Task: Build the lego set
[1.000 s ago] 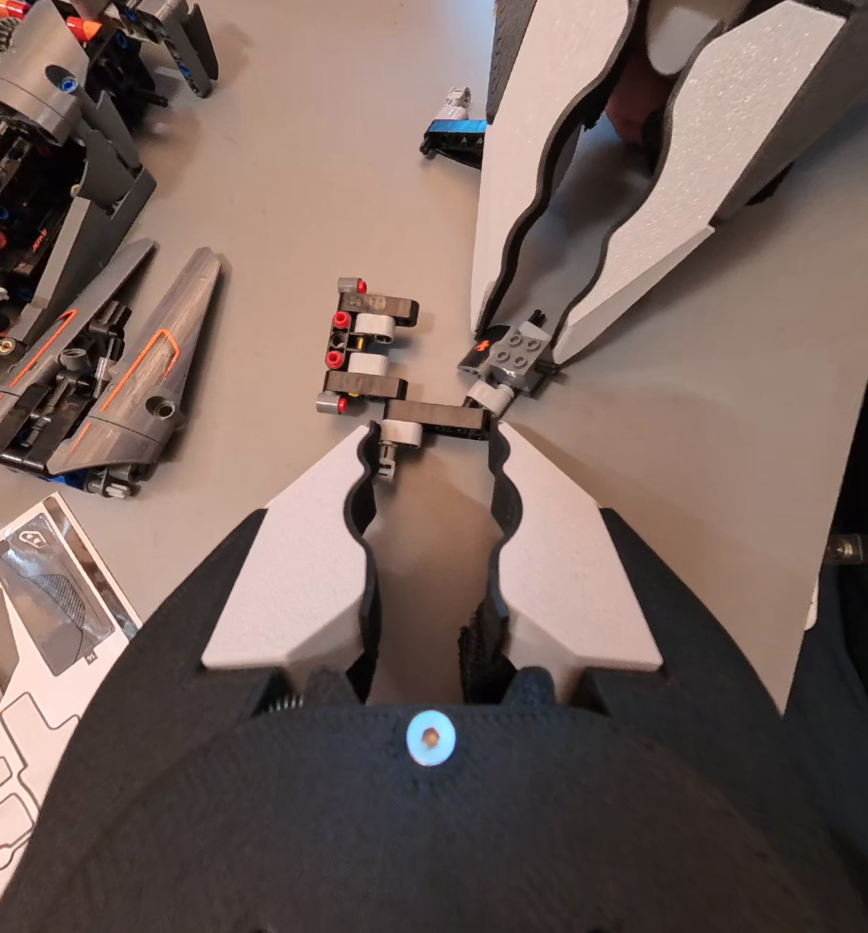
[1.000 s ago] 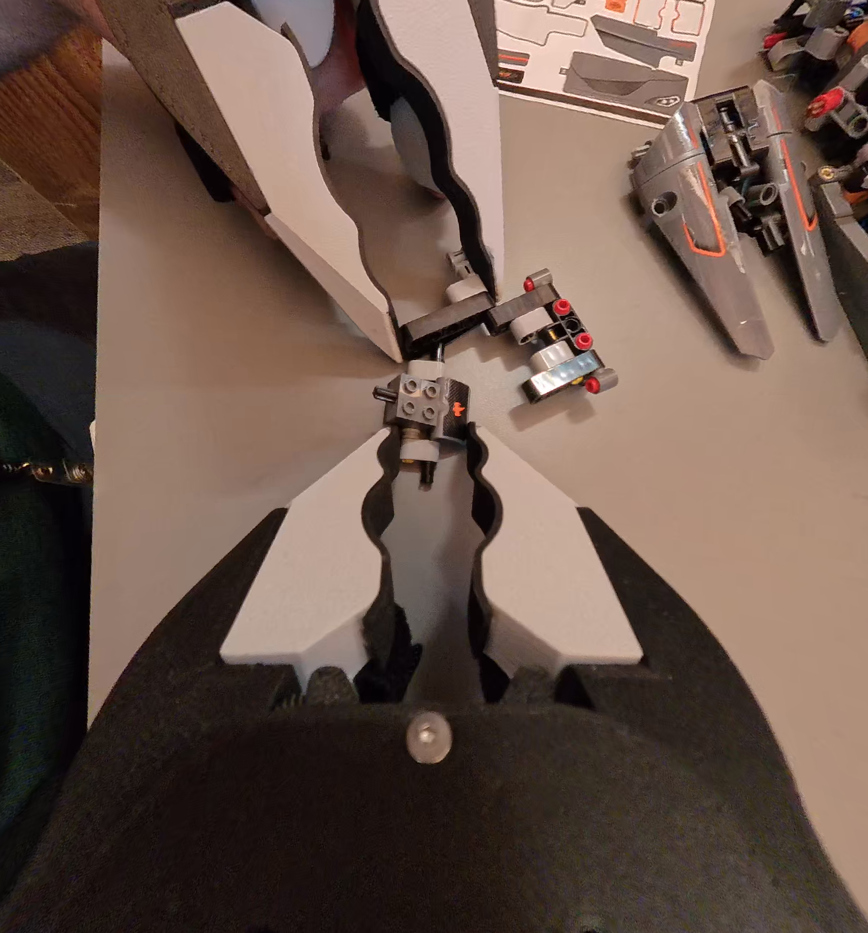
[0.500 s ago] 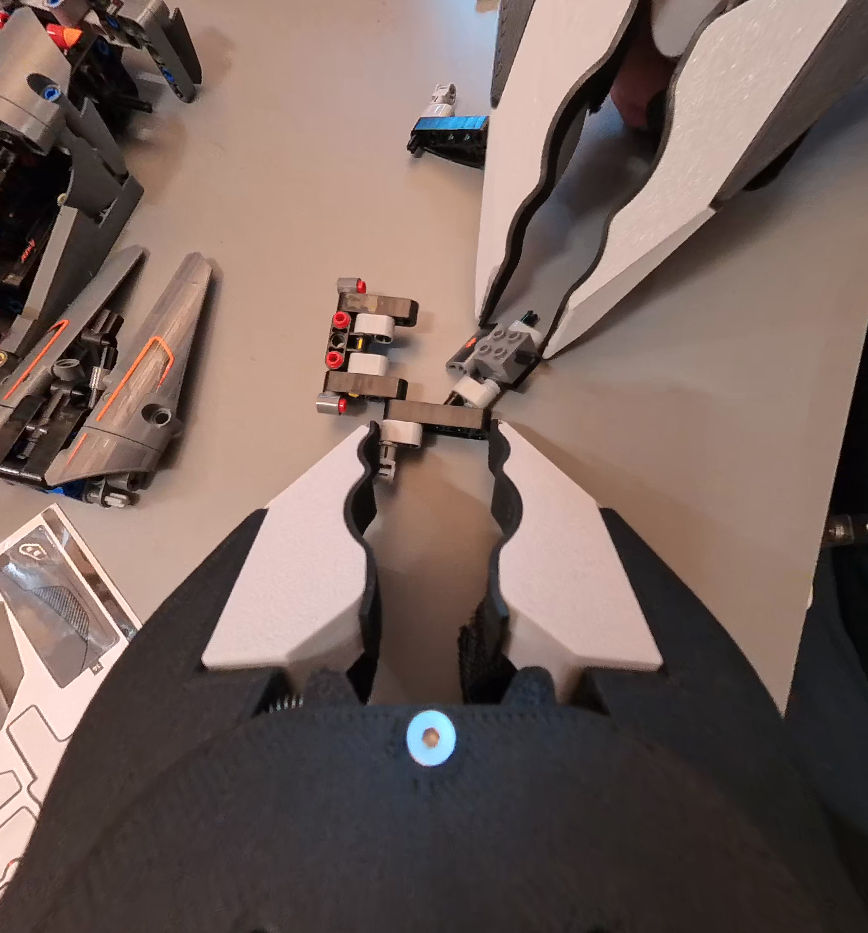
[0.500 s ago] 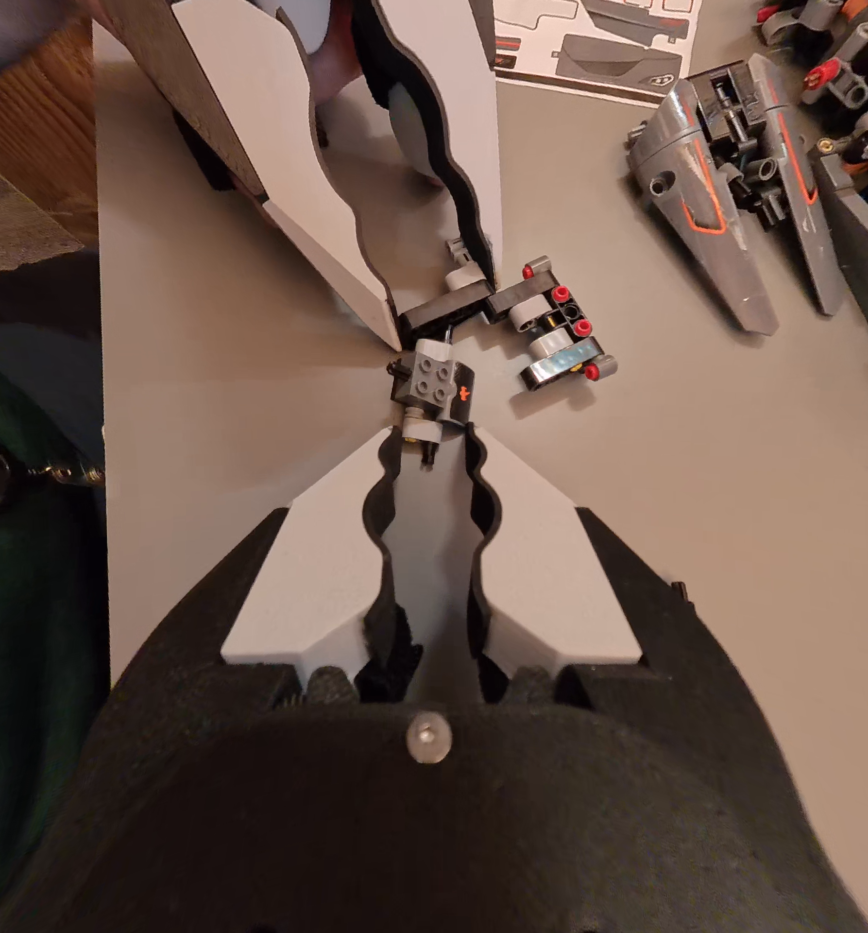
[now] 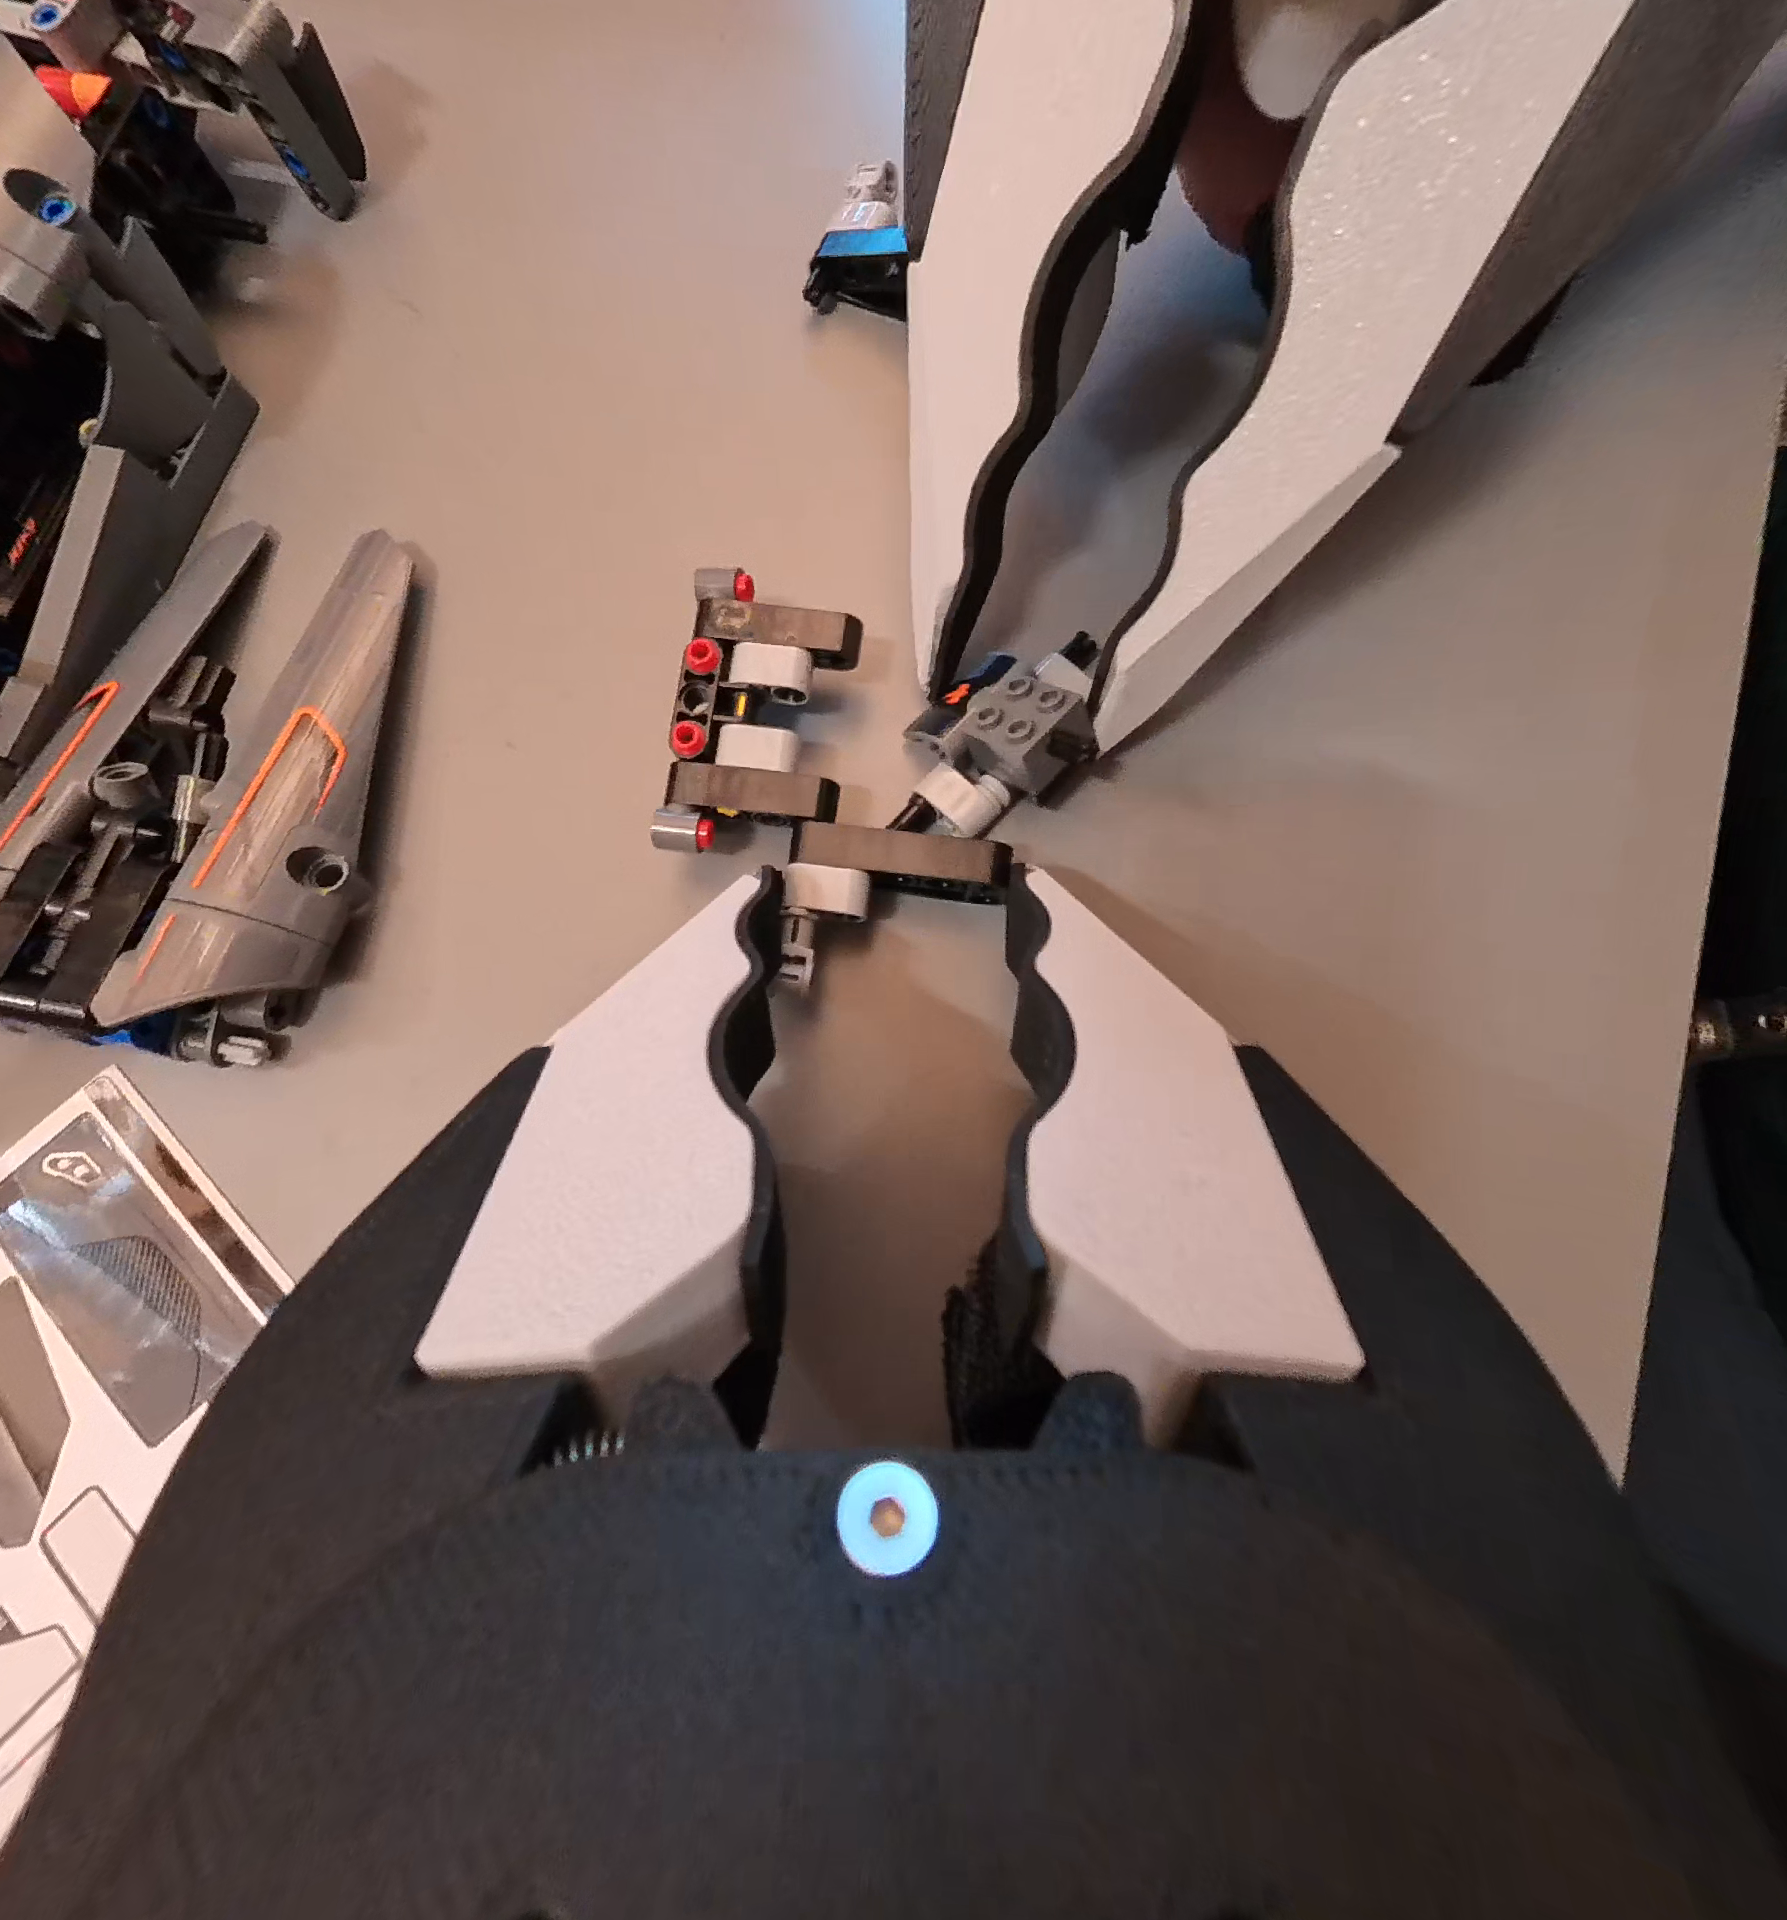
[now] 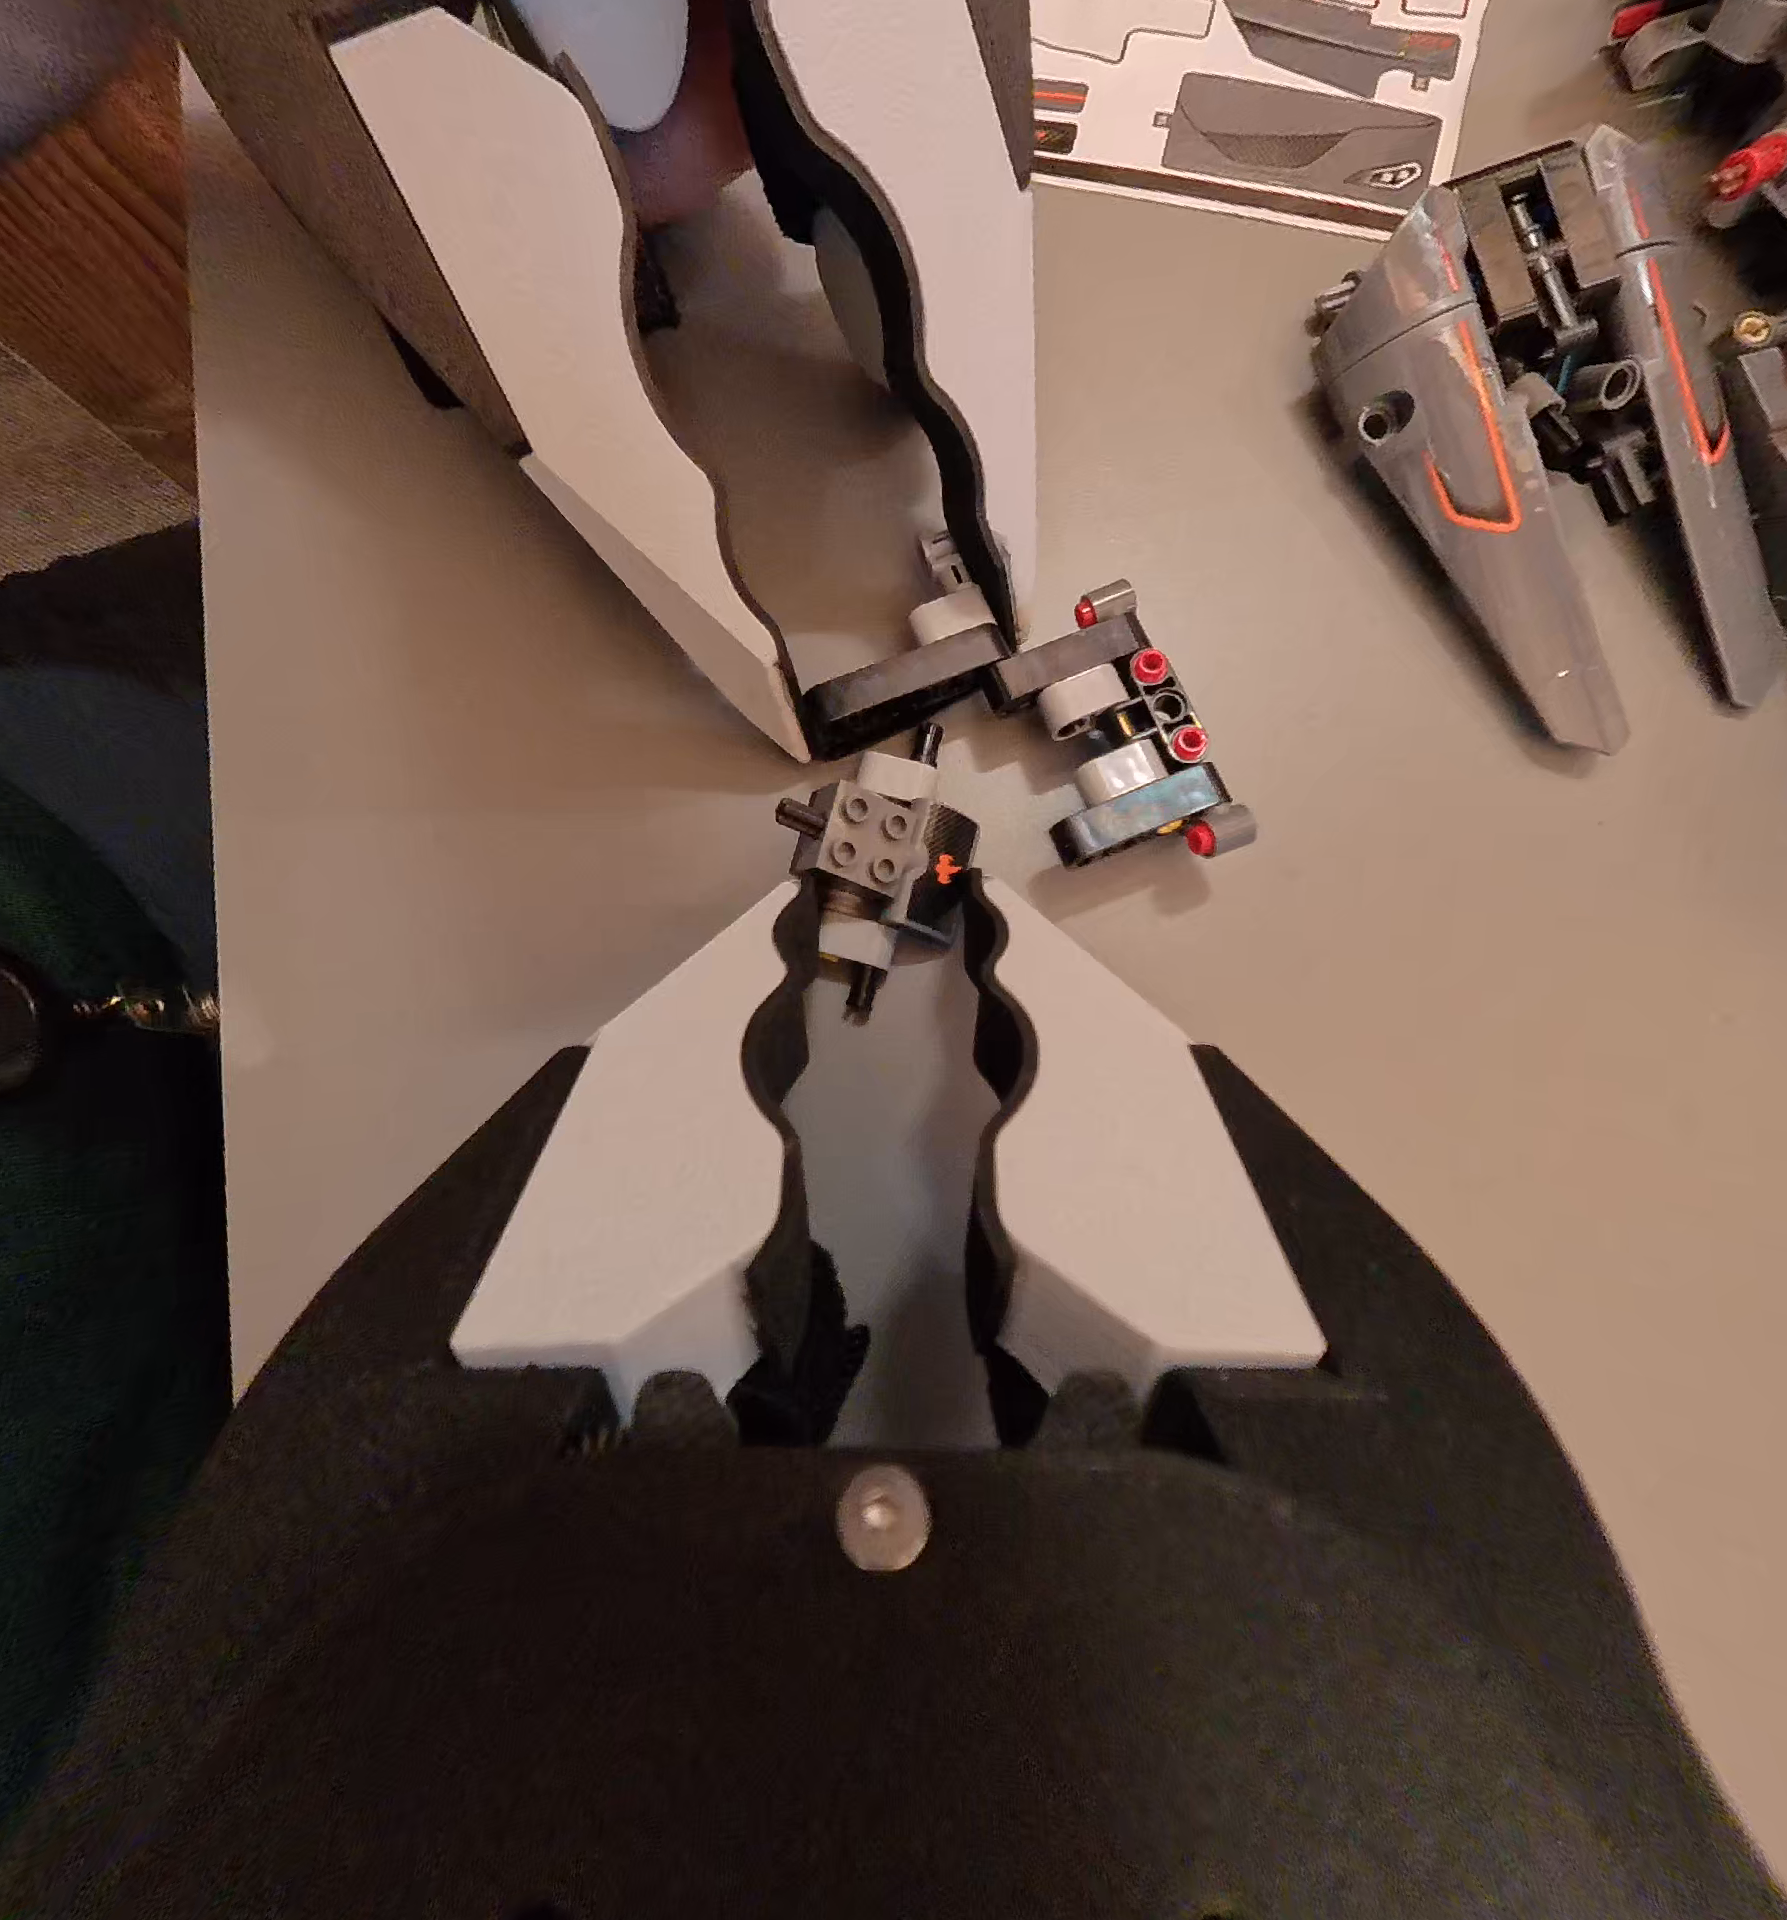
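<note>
Two claws meet tip to tip over the grey counter (image 5: 556, 312). Left wrist view: left claw (image 5: 887, 883) is clamped on a black beam (image 5: 904, 864) carrying a light grey connector, the beam spanning the gap between its fingertips. Just beyond, the right claw (image 5: 1019, 717) comes in from the far right, gripping a small grey studded block assembly (image 5: 1008, 727) with an orange mark; a black axle end from that assembly points at the beam, very near it, contact not resolvable. Left of the beam, touching or just beside it, lies a black-and-grey sub-assembly with red pins (image 5: 749, 717). Further left: a dark grey winged piece with orange stripes (image 5: 193, 831); far left corner, a larger dark model (image 5: 58, 260); near left, a sticker sheet (image 5: 58, 1351); far centre, a small blue-and-black part (image 5: 863, 249). Right wrist view: right claw (image 6: 884, 888) closed on the studded block assembly (image 6: 873, 842), axle aimed at the beam (image 6: 899, 686) held by the left claw (image 6: 904, 675) coming from the far side. Red-pin sub-assembly (image 6: 1128, 727) lies right of the beam; winged piece (image 6: 1533, 447) far right; sticker sheet (image 6: 1253, 104) far edge.
</note>
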`<state>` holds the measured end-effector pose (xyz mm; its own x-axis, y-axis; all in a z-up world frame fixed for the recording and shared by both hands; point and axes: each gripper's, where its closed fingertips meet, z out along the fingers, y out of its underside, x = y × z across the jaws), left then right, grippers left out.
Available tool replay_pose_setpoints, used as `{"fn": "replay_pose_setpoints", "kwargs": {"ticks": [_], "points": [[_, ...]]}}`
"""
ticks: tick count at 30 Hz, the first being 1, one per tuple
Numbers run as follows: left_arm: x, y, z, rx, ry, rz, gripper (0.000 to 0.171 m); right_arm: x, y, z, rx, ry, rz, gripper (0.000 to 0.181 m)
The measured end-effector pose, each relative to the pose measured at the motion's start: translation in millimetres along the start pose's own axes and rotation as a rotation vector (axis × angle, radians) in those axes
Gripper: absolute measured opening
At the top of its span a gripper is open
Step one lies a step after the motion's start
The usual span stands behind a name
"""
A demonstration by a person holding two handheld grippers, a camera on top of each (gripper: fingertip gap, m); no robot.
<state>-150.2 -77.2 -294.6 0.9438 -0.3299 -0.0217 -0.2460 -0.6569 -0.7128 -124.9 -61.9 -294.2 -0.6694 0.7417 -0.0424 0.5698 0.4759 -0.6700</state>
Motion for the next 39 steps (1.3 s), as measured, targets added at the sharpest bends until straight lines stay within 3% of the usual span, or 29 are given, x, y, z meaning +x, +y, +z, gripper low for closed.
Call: {"fn": "replay_pose_setpoints", "kwargs": {"ticks": [39], "points": [[-1.4,-0.7,0.6,0.003,0.006,0.029,0.041,5.0,-8.3,-6.1,0.075,-0.028,-0.153,0.025]]}}
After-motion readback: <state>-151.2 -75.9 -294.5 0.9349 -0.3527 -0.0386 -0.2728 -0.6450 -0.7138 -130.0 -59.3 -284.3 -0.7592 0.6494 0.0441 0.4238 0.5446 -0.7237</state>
